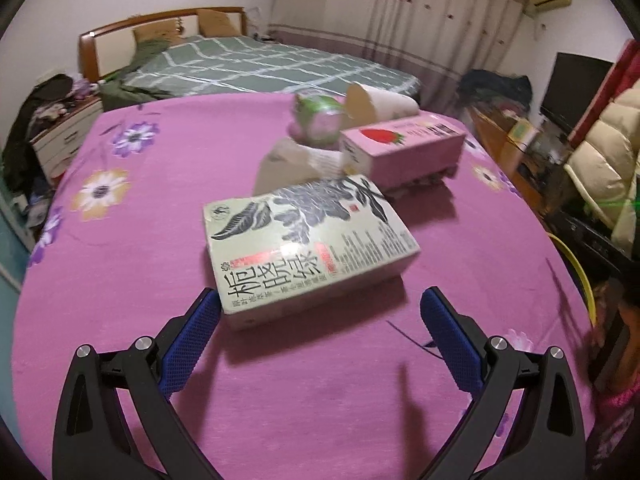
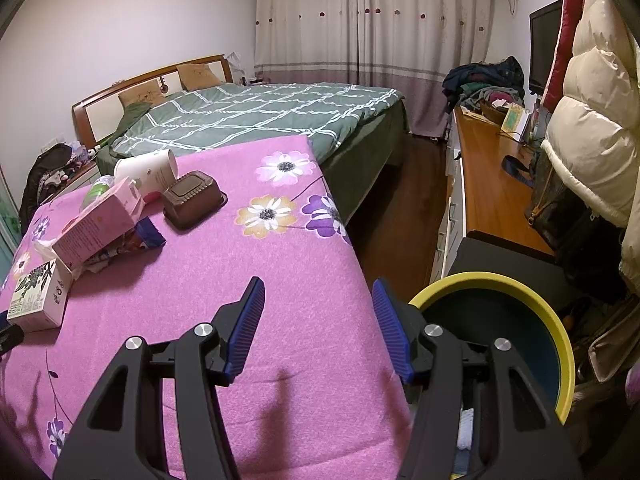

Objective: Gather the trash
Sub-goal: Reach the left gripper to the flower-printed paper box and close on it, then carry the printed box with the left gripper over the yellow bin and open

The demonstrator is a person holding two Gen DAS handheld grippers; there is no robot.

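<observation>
The left gripper point(image 1: 320, 300) hangs with its jaws spread wide and gripping nothing, its blue pads just short of a green tea carton point(image 1: 308, 248) lying flat on the pink flowered cloth point(image 1: 140, 280). Beyond the carton, toward the far edge of the cloth, sit a pink strawberry box point(image 1: 404, 148), a tipped paper cup point(image 1: 380, 104) and a brown plastic tray point(image 2: 194, 200). The right gripper point(image 2: 318, 292) is parted and empty over the cloth's right edge, beside a yellow-rimmed bin point(image 2: 492, 280)

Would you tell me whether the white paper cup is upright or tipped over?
Tipped over: the white paper cup lies on its side, its open mouth facing sideways.
</observation>
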